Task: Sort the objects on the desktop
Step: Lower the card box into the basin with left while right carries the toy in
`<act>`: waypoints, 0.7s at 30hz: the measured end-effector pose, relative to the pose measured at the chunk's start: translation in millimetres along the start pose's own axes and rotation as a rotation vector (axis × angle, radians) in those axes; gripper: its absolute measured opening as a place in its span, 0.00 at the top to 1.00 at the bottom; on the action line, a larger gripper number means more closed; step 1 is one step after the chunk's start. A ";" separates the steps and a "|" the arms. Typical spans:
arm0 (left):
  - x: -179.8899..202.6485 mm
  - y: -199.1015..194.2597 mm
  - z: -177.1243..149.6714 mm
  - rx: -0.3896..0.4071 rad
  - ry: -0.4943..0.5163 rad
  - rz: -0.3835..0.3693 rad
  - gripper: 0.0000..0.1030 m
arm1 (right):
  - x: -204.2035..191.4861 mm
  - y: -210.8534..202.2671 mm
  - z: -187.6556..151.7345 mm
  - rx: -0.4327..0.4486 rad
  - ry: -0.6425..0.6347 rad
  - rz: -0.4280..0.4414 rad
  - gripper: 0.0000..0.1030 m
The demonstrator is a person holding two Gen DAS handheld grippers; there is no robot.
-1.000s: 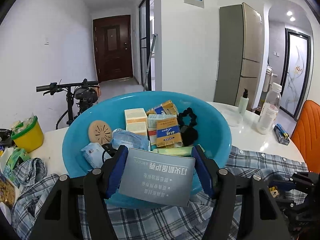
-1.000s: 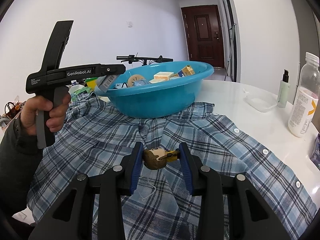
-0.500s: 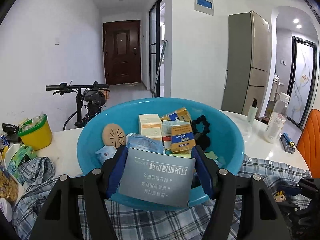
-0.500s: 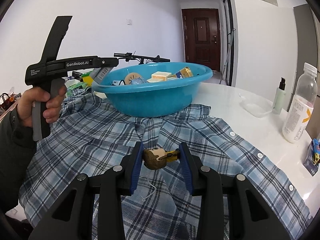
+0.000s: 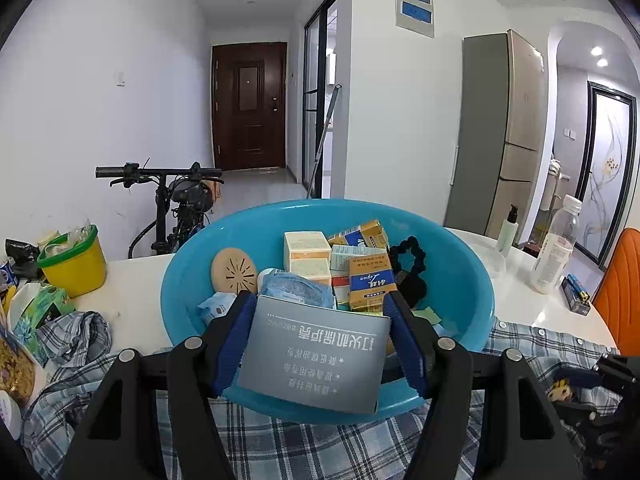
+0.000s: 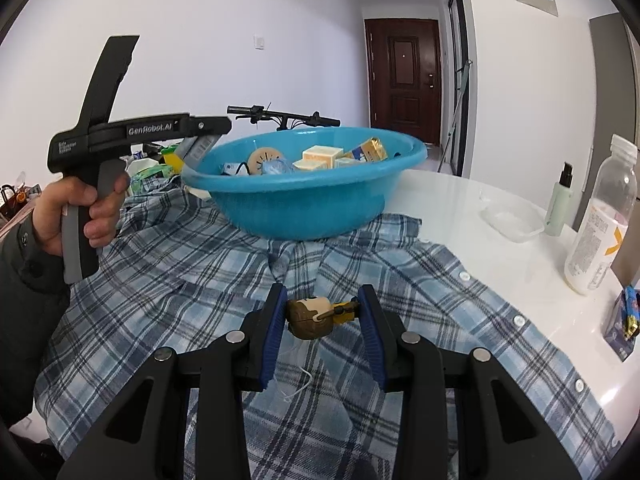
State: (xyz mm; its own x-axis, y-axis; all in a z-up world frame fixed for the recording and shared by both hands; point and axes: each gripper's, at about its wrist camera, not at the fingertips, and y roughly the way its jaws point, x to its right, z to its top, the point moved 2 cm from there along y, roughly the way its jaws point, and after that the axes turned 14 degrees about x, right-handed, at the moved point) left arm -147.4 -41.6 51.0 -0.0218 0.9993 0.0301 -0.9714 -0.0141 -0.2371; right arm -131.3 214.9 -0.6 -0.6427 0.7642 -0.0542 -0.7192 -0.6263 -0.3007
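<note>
My left gripper (image 5: pixel 318 300) is shut on a grey box (image 5: pixel 316 356) with white print, held over the near rim of the blue basin (image 5: pixel 460 272). The basin holds several small cartons, a round tan disc, a blue packet and a black beaded ring. In the right wrist view the left gripper (image 6: pixel 204 140) sits at the basin's (image 6: pixel 304 212) left rim, a hand on its handle. My right gripper (image 6: pixel 322 300) is shut on a small figurine (image 6: pixel 312 314) with a brown head and yellow body, above the plaid shirt (image 6: pixel 180 280).
The basin stands on the shirt, spread over a white table. At the right stand a clear bottle (image 6: pixel 600 232), a pump bottle (image 6: pixel 560 200), a clear tray (image 6: pixel 510 220) and a battery pack (image 5: pixel 576 300). A yellow tub (image 5: pixel 74 264) and packets crowd the left. An orange chair (image 5: pixel 620 288) stands right.
Both views have tilted slightly. The grey box and the figurine stay clamped as before, and neither gripper has visibly shifted relative to the basin.
</note>
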 end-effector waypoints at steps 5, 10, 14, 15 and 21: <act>-0.1 -0.6 0.3 -0.002 0.001 0.000 0.34 | 0.2 0.8 27.7 0.041 -0.021 0.005 0.65; -0.9 1.2 0.3 -0.004 -0.005 0.003 0.34 | -8.0 8.5 66.9 0.104 -0.052 0.021 0.65; -2.1 1.2 0.0 -0.002 -0.007 0.007 0.34 | -15.6 23.0 98.5 0.151 -0.055 0.047 0.65; -2.5 1.3 -0.5 -0.003 -0.008 0.009 0.34 | -18.6 27.9 104.8 0.159 -0.057 0.054 0.65; -7.9 0.5 -2.2 -0.002 -0.012 0.013 0.34 | -36.7 65.1 131.9 0.177 -0.067 0.094 0.65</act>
State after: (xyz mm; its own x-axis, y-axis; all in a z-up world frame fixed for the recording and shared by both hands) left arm -147.2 -49.4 48.5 -0.0377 0.9985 0.0385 -0.9705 -0.0274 -0.2395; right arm -189.4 125.7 107.4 -0.7213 0.6926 -0.0090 -0.6864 -0.7164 -0.1248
